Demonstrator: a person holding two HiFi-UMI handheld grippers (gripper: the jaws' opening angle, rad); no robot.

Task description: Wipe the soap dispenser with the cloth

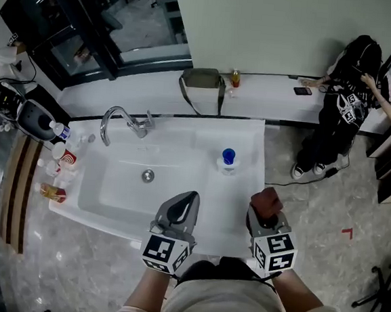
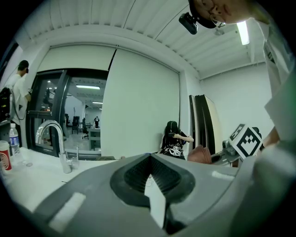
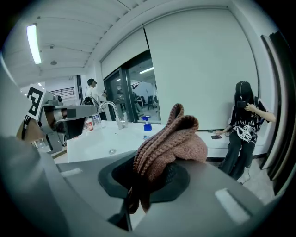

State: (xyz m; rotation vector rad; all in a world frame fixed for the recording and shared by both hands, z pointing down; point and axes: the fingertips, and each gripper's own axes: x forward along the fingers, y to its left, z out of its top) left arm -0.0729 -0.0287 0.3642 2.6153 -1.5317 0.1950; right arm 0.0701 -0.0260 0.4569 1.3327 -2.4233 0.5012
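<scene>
Left gripper (image 1: 186, 204) is held low over the sink's (image 1: 235, 210) near rim, jaws pressed together with nothing between them. Right gripper (image 1: 267, 212) is alongside at the sink's right front corner, jaws clamped on a bunched brown cloth (image 3: 171, 139). Soap dispenser (image 1: 228, 161) stands upright on the right deck, ahead and between both grippers, apart from the cloth, with bare deck around it.

**Left jaws closed, sink counter beyond**

The left gripper (image 2: 149, 162) is seen with its jaws brought together and nothing held between them. Beyond them, a curved faucet (image 2: 53, 139) is shown on the white counter (image 2: 32, 178), with a water bottle (image 2: 14, 141) and a red-and-white cup (image 2: 4, 162) at the far left. A seated person in black (image 2: 175, 141) is seen against the wall. At the right, the right gripper (image 2: 246, 140) is shown by its marker cube, with a brown cloth (image 2: 201, 154) just beside it.
</scene>
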